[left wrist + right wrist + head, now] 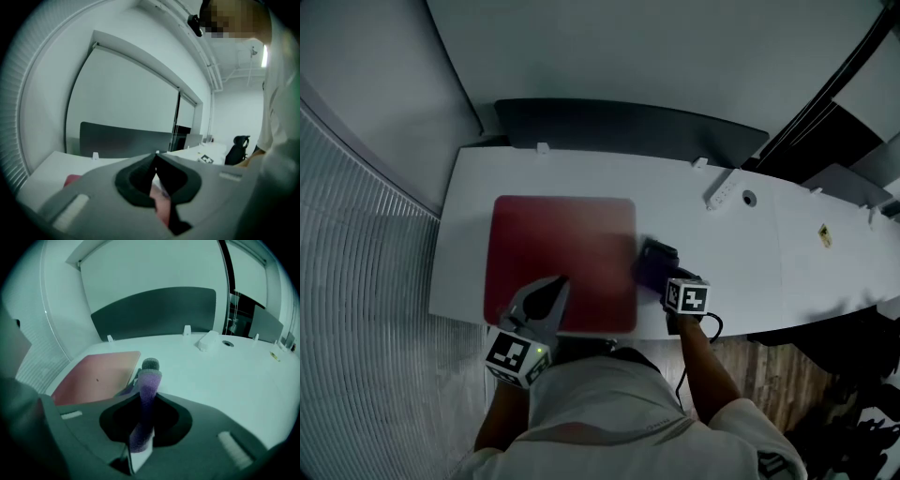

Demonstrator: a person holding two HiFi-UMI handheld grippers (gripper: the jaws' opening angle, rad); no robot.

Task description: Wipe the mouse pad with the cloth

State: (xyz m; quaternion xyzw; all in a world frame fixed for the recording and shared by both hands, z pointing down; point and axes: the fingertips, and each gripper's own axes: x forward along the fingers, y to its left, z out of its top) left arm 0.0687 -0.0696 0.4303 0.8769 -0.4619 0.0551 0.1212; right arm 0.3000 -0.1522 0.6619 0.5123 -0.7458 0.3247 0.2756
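Two grippers work the near edge of the white tabletop (741,253). Red pad (562,253) lies flat, left of centre. R gripper (146,399) is clamped on the cloth (654,262), w/ a purple fold standing up betw. its jaws. Cloth sits at the pad's right edge, mostly on bare top. L gripper (156,157) has jaws together, tips meeting, over the pad's near edge towards the left. I can't tell if it touches the pad. Power strip (719,194) is on the far side, well apart.
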